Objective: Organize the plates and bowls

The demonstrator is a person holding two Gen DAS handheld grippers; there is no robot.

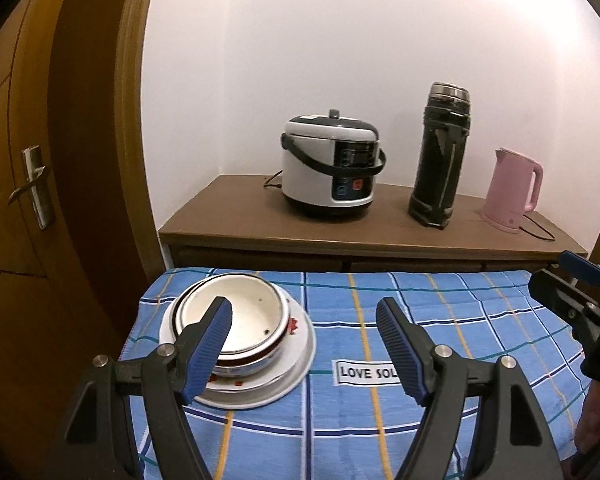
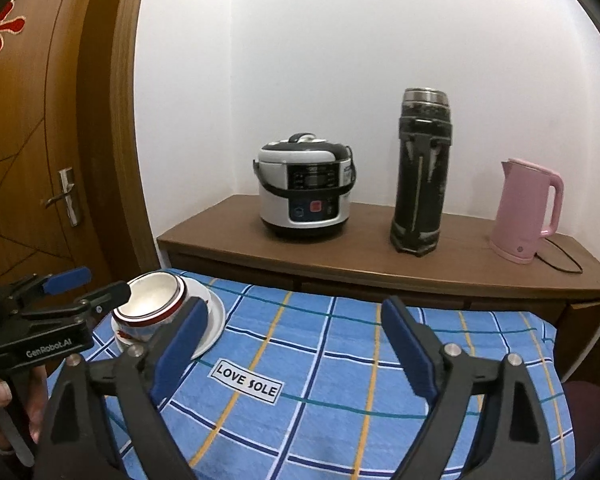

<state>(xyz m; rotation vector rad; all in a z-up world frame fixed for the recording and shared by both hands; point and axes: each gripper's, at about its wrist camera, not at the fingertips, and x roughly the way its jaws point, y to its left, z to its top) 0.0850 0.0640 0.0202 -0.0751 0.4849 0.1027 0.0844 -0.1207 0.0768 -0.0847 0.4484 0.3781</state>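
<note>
Hovering left gripper [image 1: 304,344] | right gripper [image 2: 294,344] | jaws wide, tilted down

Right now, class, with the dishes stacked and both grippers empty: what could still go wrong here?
1. The bowls sit nested on the plates near the table's left edge, on loose blue cloth; a snag could drag the stack off.
2. The open left gripper hovers close by; a careless swing might knock the top bowl.

Left wrist view looked forward and slightly down along its fingers, close over the checked tablecloth [image 1: 440,320], right wrist view likewise from further right, both shared stacked dishes [image 2: 168,312], rice cooker [image 1: 332,164], flask [image 2: 420,172], kettle [image 2: 528,210].
</note>
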